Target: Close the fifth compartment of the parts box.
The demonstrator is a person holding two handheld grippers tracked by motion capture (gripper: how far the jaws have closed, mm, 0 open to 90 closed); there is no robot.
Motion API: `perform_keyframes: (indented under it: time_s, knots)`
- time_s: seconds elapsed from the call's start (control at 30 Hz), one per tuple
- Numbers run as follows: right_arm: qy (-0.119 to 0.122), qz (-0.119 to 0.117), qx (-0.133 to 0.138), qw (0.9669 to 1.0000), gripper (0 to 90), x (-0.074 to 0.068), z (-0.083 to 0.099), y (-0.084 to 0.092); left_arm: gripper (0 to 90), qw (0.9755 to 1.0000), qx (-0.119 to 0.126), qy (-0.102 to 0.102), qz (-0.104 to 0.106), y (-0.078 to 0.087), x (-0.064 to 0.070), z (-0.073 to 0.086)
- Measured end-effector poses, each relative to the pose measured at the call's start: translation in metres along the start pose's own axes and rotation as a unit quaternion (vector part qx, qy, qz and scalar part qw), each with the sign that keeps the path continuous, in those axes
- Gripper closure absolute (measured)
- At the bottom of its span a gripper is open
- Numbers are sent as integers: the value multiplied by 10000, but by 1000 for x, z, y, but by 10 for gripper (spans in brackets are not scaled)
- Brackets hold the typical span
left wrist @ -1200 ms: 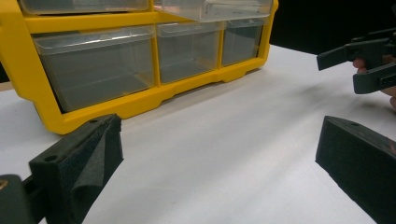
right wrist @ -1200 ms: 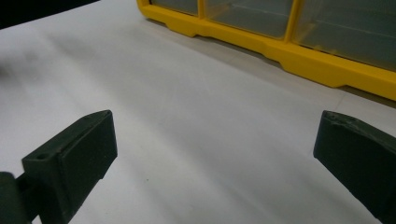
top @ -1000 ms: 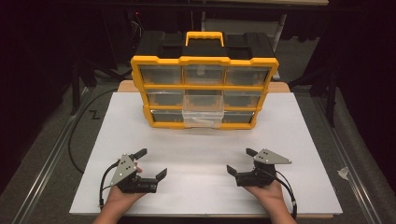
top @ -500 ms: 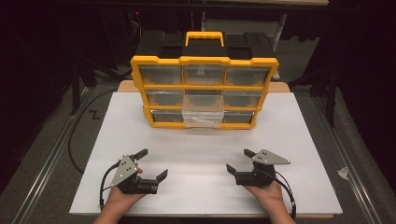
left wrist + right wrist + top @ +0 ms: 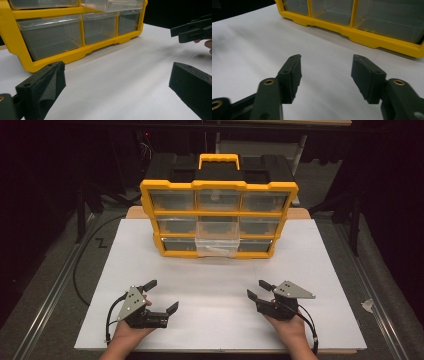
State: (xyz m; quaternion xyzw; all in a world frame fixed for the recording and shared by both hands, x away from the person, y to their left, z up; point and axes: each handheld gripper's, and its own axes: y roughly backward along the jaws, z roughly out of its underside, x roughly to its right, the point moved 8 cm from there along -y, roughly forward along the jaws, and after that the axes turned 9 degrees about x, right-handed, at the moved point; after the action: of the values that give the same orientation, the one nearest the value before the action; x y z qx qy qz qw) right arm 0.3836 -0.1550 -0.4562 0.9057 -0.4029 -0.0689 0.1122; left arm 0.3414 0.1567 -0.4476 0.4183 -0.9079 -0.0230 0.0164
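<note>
the left gripper (image 5: 161, 296) rests low on the white bench (image 5: 210, 285) at the near left, held in the person's left hand (image 5: 131, 334), its fingers (image 5: 47, 85) spread wide with nothing between them. ahead of it, at the far middle of the bench, stands the yellow organizer (image 5: 218, 217), upright, its clear drawers facing the person. the bottom middle drawer (image 5: 217, 247) juts a little forward of its neighbours; the rest sit flush, and what they hold cannot be made out. at the near right, the right gripper (image 5: 260, 289) also sits on the bench, its fingers (image 5: 292, 75) parted and empty, pointing toward the organizer. both grippers are well apart from the organizer, so i judge the work is at its very start: nothing is gripped, no drawer is pulled out fully, and the reach toward the organizer is yet to come.
</note>
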Motion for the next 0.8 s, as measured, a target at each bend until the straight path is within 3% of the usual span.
perform_keyframes:
  time_s: [0.2, 0.43, 0.63, 0.8]
  knots:
    - [103, -41, 11, 9999, 652, -2, -1, 1, 12, 10000, 8, -20, -5, 0, 1, -1]
    - [154, 16, -14, 9999, 757, -2, -1, 1, 12, 10000, 17, -31, -23, 0, 1, -1]
    - [231, 110, -38, 9997, 899, -2, -1, 0, 12, 10000, 21, -34, -18, 0, 0, -1]
    - [213, 158, -58, 9996, 900, -2, -1, -1, 12, 10000, 25, -31, -15, 0, 0, -1]
